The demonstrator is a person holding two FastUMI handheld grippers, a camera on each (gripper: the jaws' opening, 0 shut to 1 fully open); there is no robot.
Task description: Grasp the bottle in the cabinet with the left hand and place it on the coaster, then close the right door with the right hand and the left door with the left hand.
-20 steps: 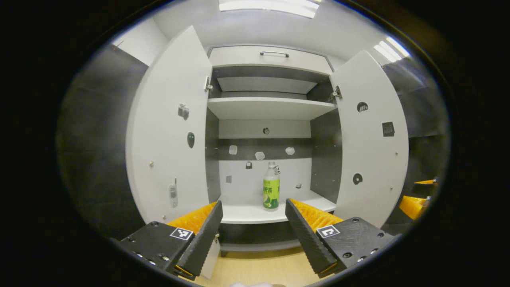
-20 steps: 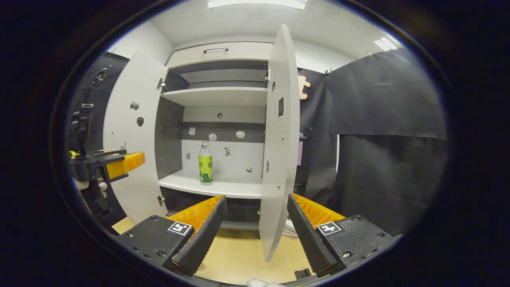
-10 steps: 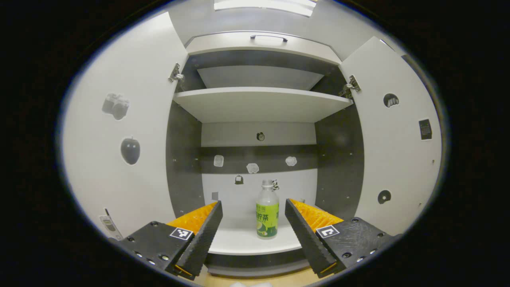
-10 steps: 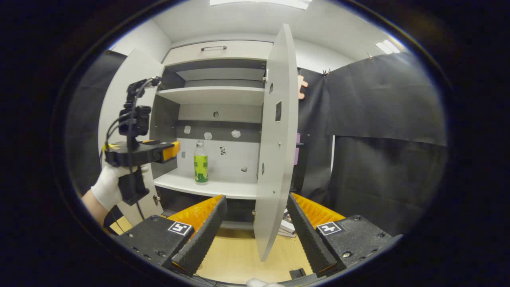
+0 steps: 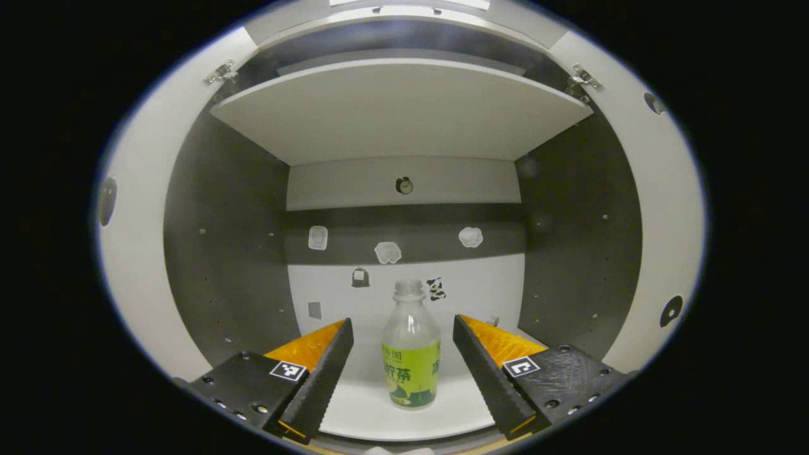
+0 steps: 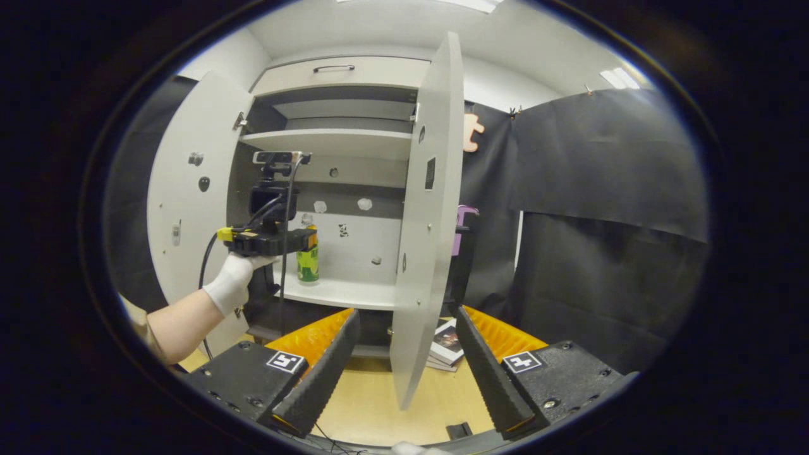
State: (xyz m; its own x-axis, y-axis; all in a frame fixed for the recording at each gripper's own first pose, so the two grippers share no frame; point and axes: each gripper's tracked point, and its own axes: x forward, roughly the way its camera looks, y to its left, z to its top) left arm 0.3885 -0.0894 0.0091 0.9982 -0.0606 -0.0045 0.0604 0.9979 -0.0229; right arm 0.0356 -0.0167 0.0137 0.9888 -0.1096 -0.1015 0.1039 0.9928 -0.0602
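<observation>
A clear bottle (image 5: 411,354) with a green label stands upright on the cabinet's lower shelf (image 5: 404,414). My left gripper (image 5: 399,373) is open, its fingers either side of the bottle and not touching it. In the right gripper view the bottle (image 6: 308,262) shows behind the left gripper (image 6: 278,241), which a gloved hand (image 6: 231,284) holds at the shelf. My right gripper (image 6: 404,366) is open and holds nothing, with the edge of the open right door (image 6: 420,215) between its fingers farther off. The left door (image 6: 189,189) stands wide open.
An upper shelf (image 5: 398,107) spans the cabinet above the bottle, with dark side walls (image 5: 227,246) to either side. A closed drawer (image 6: 341,72) tops the cabinet. Books (image 6: 445,344) lie on the wooden floor (image 6: 373,404) below the right door. Black cloth (image 6: 600,221) hangs at right.
My left gripper has moved forward into the cabinet, so the bottle now stands between its fingers. The right gripper has stayed nearly in place.
</observation>
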